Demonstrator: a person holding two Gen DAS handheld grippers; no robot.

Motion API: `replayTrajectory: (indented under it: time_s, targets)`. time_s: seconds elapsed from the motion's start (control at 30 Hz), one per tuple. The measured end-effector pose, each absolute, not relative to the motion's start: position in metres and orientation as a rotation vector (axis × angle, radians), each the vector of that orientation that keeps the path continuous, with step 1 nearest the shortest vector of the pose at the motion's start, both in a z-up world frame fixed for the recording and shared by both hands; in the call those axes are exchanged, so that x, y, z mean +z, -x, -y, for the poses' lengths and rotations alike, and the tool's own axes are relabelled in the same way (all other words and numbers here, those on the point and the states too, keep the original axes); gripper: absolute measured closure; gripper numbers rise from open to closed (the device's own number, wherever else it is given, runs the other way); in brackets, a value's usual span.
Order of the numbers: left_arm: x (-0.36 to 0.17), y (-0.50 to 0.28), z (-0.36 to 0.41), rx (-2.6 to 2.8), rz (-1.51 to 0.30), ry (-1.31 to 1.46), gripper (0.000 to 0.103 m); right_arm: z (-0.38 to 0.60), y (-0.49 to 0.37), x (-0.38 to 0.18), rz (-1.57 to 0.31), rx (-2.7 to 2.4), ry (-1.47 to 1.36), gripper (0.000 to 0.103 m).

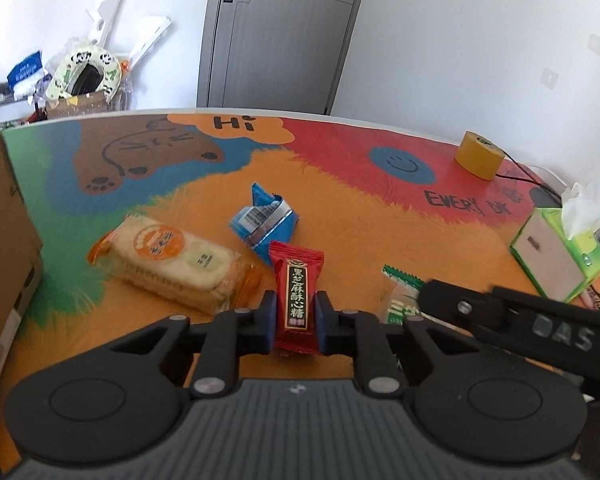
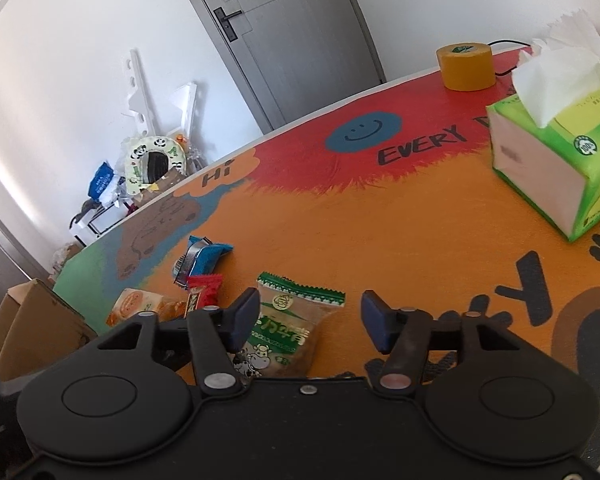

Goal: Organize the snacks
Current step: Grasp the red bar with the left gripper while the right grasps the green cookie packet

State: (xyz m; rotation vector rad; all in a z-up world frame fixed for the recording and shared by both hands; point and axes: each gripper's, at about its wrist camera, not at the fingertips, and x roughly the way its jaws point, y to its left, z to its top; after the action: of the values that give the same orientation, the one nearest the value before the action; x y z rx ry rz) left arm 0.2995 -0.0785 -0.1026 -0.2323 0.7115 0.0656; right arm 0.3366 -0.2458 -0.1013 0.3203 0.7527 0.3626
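At the far left edge of the left wrist view stands a cardboard box [image 1: 4, 248], its brown side filling the frame's border. Next along the counter [image 1: 340, 216] (covered in a bright cartoon print) lies a pale cracker pack [image 1: 172, 264] with an orange round label, flat and slanted. Just right of it sits a blue snack packet [image 1: 266, 220], crumpled, one corner sticking up.

The left hand-held gripper [image 1: 296, 320] points forward and tilts down toward the counter. Its blue pads [image 1: 269, 322] press on both long sides of a red candy [image 1: 298, 300], which stands lengthwise between them, its top end reaching toward the blue packet and nearly touching it. No gap shows between pads and wrapper.

Right of that, the green snack bag [image 2: 288, 328] lies flat on the orange patch. The right hand-held gripper [image 2: 310, 322] also slopes down over it, jaws standing wide apart. The left pad [image 2: 244, 320] overlaps the bag's left edge in the picture (whether it touches cannot be told); the right pad is clear of the bag, with bare counter between. In the left wrist view this gripper's black arm reaches in from the right, across the bag.

Farther right and back are a green tissue box [image 2: 556, 160] with a tissue sticking up, and behind it a yellow tape roll [image 2: 466, 66] near the counter's far edge.
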Motion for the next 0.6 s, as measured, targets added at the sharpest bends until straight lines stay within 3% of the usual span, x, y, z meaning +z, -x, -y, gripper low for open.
replayTrajectory:
  time_s: [0.1,0.27,0.6]
  targets:
    - [-0.101,-0.290,0.076,0.055,-0.715,0.245,0.085,0.236,-0.336,-0.102,-0.749,0.348,-0.296,0.024]
    - [-0.099,-0.278,0.069,0.063,-0.718,0.253,0.085,0.218,-0.336,-0.105,-0.762,0.339,-0.246,0.024]
    - [-0.100,-0.263,0.065,0.071,-0.726,0.254,0.085,0.218,-0.315,-0.105,-0.747,0.300,-0.158,0.038]
